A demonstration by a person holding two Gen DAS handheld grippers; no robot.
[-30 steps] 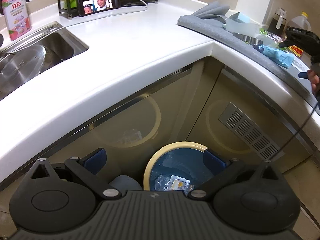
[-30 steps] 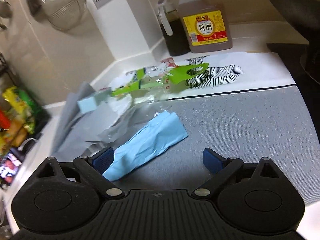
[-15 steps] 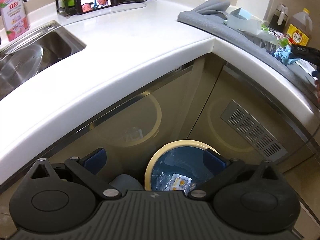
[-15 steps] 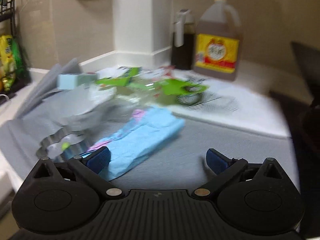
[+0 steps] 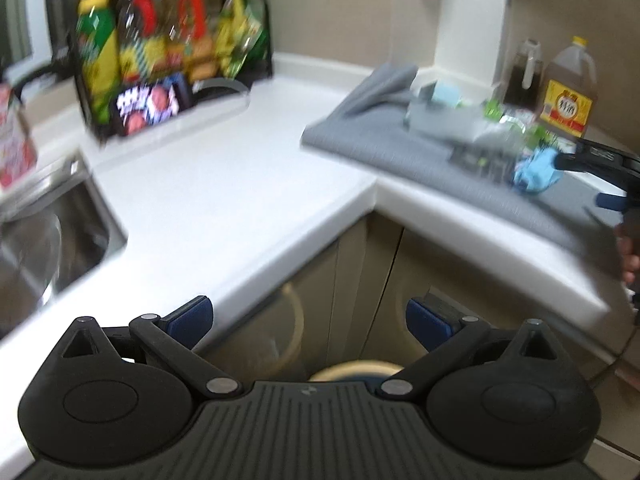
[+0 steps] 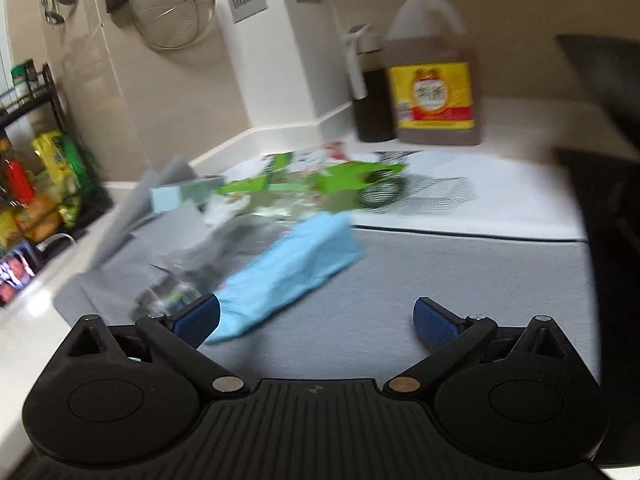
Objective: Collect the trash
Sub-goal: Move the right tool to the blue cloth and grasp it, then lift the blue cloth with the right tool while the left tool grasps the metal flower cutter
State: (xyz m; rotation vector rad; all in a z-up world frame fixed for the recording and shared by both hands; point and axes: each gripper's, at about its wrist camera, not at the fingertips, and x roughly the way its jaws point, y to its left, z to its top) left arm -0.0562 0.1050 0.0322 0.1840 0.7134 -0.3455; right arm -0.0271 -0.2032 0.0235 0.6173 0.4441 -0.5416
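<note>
Your right gripper is gaping, empty, the crumpled light-blue paper wrapper lying at its eleven o'clock. Your left gripper is also hanging unclenched.

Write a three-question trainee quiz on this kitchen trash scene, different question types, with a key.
1. True or false: the right gripper is shut on the blue wrapper.
2. The trash lies on a: A) gray mat B) sink C) stove
3. Fill in: the left gripper holds ____.

Key: 1 false, it is open, the wrapper beside its left finger; 2 A; 3 nothing.
</note>
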